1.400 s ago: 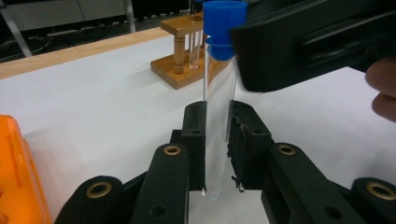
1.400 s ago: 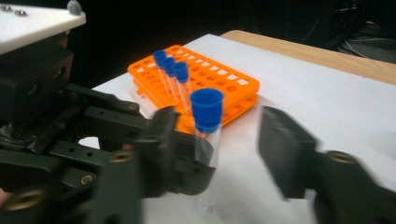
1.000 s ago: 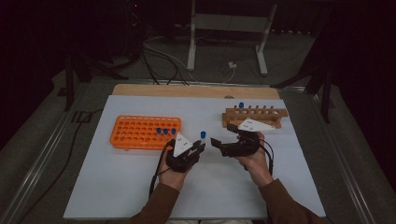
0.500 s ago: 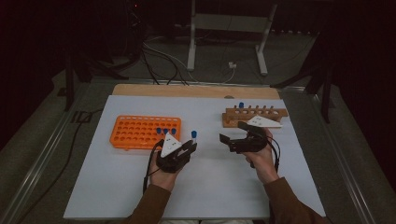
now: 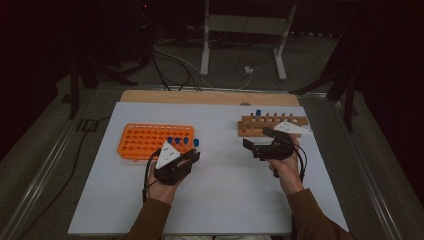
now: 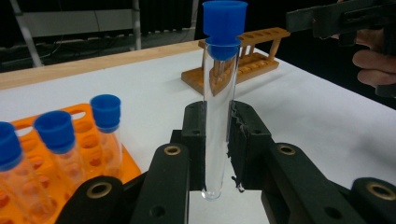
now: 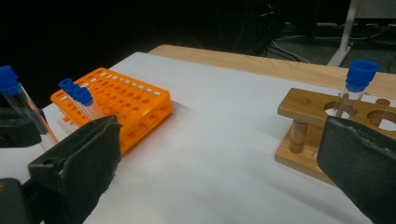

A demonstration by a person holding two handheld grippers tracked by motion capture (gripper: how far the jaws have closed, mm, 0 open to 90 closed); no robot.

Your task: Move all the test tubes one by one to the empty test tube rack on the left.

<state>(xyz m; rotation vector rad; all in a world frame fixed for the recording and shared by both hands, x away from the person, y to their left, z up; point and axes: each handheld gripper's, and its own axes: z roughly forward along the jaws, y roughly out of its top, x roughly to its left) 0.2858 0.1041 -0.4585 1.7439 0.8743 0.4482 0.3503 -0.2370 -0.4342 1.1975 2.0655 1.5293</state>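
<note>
My left gripper (image 6: 217, 144) is shut on a clear test tube with a blue cap (image 6: 218, 116), held upright just right of the orange rack (image 5: 150, 141). From above, the left gripper (image 5: 192, 156) hovers near the rack's right end, where three capped tubes (image 5: 177, 140) stand. My right gripper (image 5: 256, 140) stands open in front of the wooden rack (image 5: 272, 125); its jaws have just been opening, with nothing between them. Seen along the right gripper (image 7: 224, 163), its pads are wide apart. One blue-capped tube (image 7: 355, 88) stands in the wooden rack (image 7: 303, 126).
A white sheet (image 5: 220, 195) covers the table, with a bare wooden strip (image 5: 200, 96) along the far edge. Beyond it are cables and a metal stand (image 5: 240, 30) on a dark floor. Bare white sheet lies between the two racks.
The hands have drawn apart. The left gripper carried its tube leftward toward the orange rack. The right gripper shifted right and a little farther away, toward the wooden rack.
</note>
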